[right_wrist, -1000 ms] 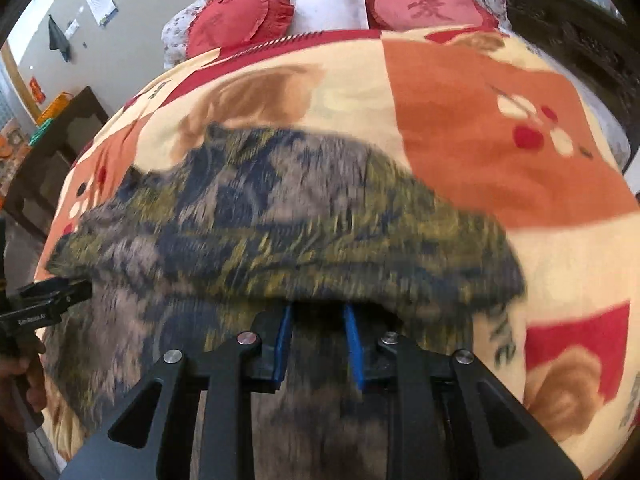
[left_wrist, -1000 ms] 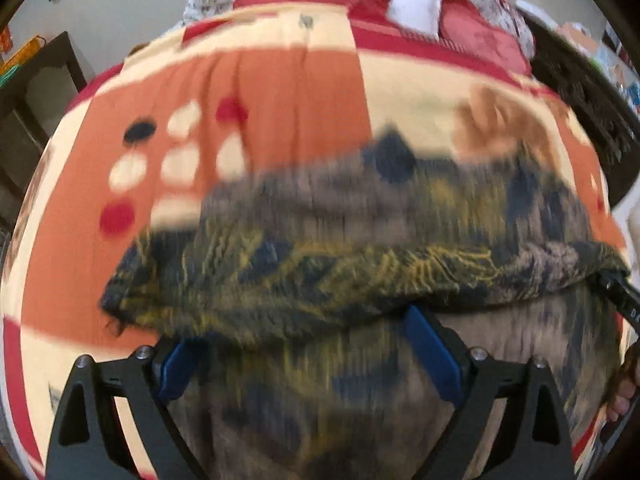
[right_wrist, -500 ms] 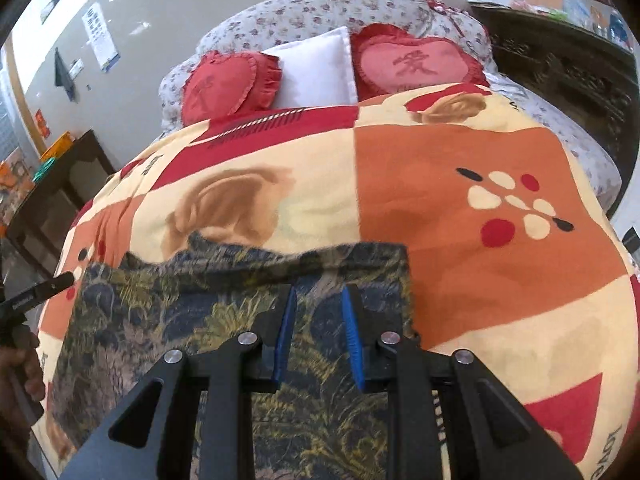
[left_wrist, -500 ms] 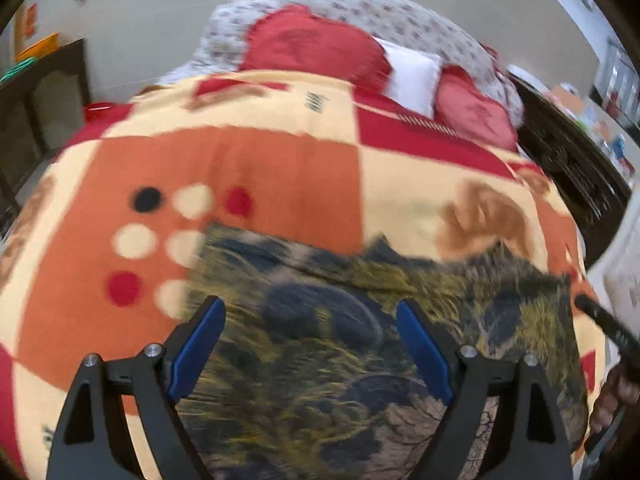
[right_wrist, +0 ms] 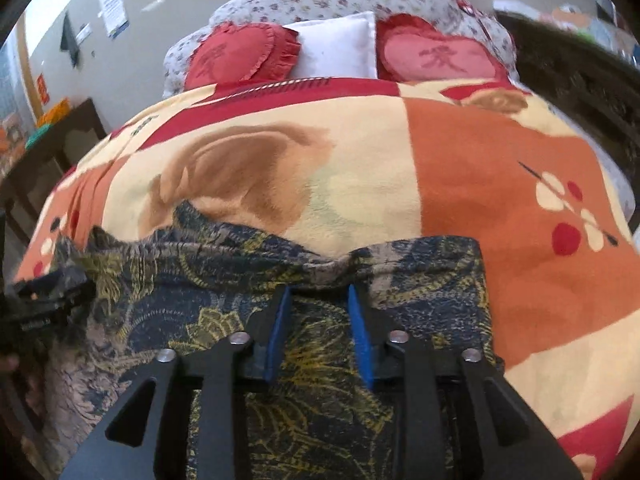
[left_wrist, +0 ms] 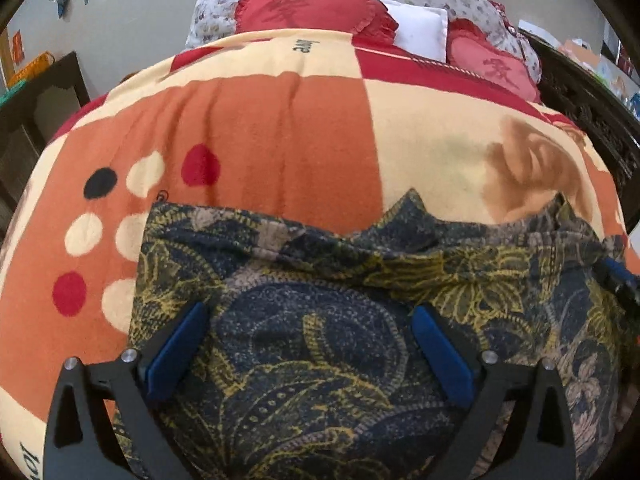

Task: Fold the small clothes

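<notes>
A dark navy garment (left_wrist: 320, 264) with a yellow leaf pattern lies spread on the bed, its far edge rumpled into small peaks. My left gripper (left_wrist: 310, 312) hovers over its left half. The jaws are opening wide, and the cloth lies below them, untouched by the blue pads. Over the garment's (right_wrist: 200, 304) right half is my right gripper (right_wrist: 319, 292). Its jaws are opening too, the pads apart and pressing on nothing. The right gripper's fingers (left_wrist: 620, 278) show at the right edge of the left wrist view.
The garment rests on a blanket (left_wrist: 280, 140) of orange, cream and red patches. Red heart cushions (right_wrist: 240, 56) and a white pillow (right_wrist: 340, 48) lie at the far end. Dark wooden furniture (left_wrist: 44, 96) stands on the left, and a dark carved bed frame (left_wrist: 592, 108) on the right.
The garment's raised, blurred fold has come down and now lies on the bed with a rumpled far edge. My right jaws have widened and let go of the cloth. Both grippers sit lower over it.
</notes>
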Available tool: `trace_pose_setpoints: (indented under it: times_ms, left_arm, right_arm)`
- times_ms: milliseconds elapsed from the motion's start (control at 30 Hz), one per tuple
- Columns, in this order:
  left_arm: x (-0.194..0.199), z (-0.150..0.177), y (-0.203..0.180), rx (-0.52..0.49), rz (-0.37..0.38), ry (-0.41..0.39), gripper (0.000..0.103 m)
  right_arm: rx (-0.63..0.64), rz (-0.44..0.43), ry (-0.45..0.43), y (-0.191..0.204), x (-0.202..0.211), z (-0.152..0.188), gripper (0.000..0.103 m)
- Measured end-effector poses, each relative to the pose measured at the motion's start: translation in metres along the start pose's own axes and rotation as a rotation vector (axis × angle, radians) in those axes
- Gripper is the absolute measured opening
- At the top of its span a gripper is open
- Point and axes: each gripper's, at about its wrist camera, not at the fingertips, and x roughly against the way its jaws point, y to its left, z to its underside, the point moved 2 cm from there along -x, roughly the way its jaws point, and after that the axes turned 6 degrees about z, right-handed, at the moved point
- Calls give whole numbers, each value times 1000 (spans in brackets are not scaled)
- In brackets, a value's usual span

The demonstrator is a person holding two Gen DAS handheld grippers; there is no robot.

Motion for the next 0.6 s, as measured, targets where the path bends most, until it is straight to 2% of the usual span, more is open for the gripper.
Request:
trace_pose_setpoints:
  times_ms: [133,200,267,333,400,433,533,600]
  left_arm:
    - [-2,-1,-1,-11,-13,11,103]
    - [4,-1,-1,-10,-8,35,102]
    - [28,5,-2,2,9,23,101]
    - [59,18,-7,3,57,-29,101]
    - [85,39,-12,-2,87,-71,101]
    - [94,53,-17,-6,101,-80,101]
    - [99,86,-31,-24,105,-56,101]
    - [87,104,-39,-34,98,-14,101]
  right_arm:
    - [61,-47,11,12,-1,0,74]
    - [100,-59,34,18,-3,0,83]
    - [175,-1,89,28,1,-1,81]
    - [162,79,98,30,22,0,61]
    - [109,57,72,28,47,7,61]
    - [83,8,44,30,66,17,61]
    - [87,-40,5,43,97,53,61]
    - [103,-45,22,50,100,73,61]
